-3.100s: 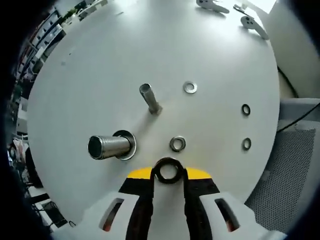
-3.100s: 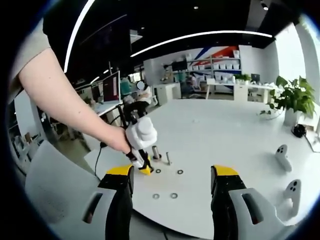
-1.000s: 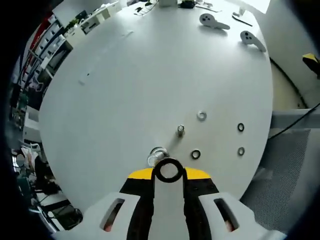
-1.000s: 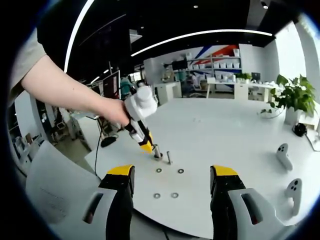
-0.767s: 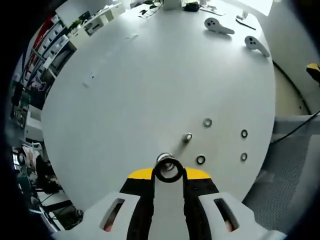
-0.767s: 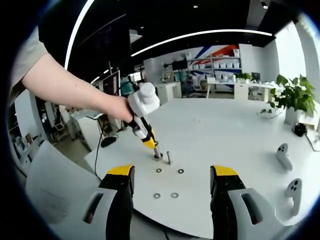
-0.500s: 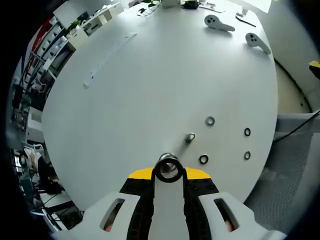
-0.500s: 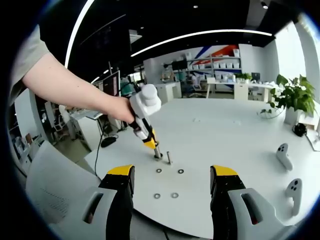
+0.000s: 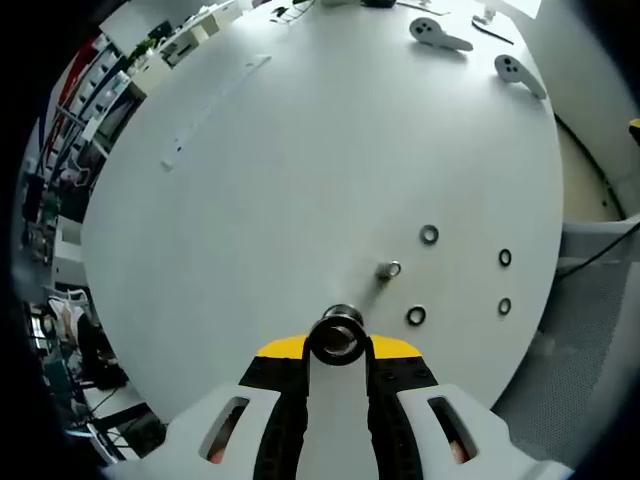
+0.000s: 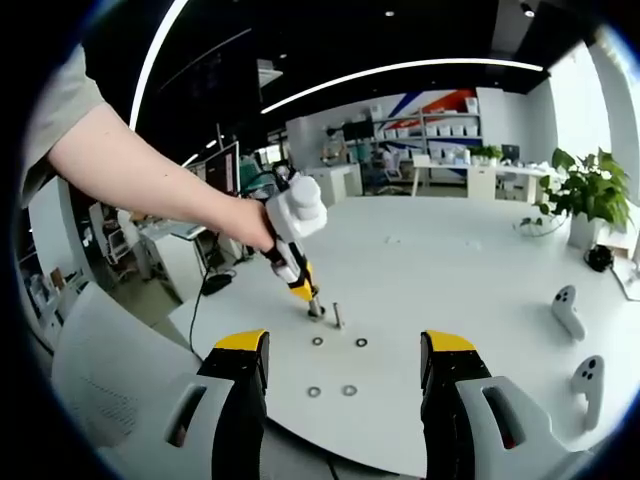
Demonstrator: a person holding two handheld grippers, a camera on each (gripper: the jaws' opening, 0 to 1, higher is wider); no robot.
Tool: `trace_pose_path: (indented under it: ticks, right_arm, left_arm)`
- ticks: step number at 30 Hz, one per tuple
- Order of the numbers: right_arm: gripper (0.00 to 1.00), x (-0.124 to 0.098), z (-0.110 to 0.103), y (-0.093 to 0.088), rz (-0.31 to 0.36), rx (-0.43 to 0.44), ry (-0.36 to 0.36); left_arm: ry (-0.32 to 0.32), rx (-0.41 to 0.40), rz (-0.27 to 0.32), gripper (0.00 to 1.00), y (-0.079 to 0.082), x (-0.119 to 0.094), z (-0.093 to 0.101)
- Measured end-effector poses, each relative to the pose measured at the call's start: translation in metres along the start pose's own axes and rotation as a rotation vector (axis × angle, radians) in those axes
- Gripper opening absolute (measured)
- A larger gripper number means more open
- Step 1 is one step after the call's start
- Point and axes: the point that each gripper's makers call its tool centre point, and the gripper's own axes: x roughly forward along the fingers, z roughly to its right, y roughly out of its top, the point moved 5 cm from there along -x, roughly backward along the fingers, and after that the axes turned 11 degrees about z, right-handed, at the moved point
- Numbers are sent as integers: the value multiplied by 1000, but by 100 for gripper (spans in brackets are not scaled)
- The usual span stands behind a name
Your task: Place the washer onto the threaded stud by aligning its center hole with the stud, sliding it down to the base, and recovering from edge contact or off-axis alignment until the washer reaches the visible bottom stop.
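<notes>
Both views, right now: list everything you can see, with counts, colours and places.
Washer: one, dark, held over the thick stud.
Thick stud: one, silver, under the left hand-held gripper's tip.
Thin stud: one, silver, beside the thick one.
Loose washers: four, one silver and three dark, near the table edge.
Controllers: two, white, far side.
Table: one, white, round.
Plant: one, green, far right.
Left hand-held gripper: shut on washer.
Right hand-held gripper: open, off the table.
</notes>
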Motion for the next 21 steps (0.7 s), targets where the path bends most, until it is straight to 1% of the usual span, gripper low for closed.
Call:
trace_pose_path:
  ticks: [2,5,9,10,13,14,15,16,18,21]
  right_arm:
    - [63,0,0,0,2,2,-1]
    - [63,0,0,0,1,-1,0]
    - [63,0,1,0,1,2,-5]
    - [63,0,1,0,1,1,-6]
    - [63,-1,1,0,1,1,-9]
    - [63,-1,1,0,2,4,-11]
    - [63,-1,1,0,2,5,-11]
    - [63,-1,1,0,0,5,-11]
    - [63,-1,1,0,1,1,-8]
    - [63,-1,1,-1,-4,2,-9]
  left_arm:
    - [0,-1,-6,19,0,2,0]
    - [3,36,-24,19,-2,7,2]
    - [3,24,-37,19,-5,15,1]
    - [1,15,-49,19,-6,16,2]
    - [0,32,-51,19,-9,19,5]
    - [0,29,-68,19,-12,21,5]
    - [0,28,-63,19,-12,22,5]
    - [1,22,-74,19,-14,23,5]
    - [0,30,-69,19,-15,28,5]
    - [-3,33,-81,19,-17,32,6]
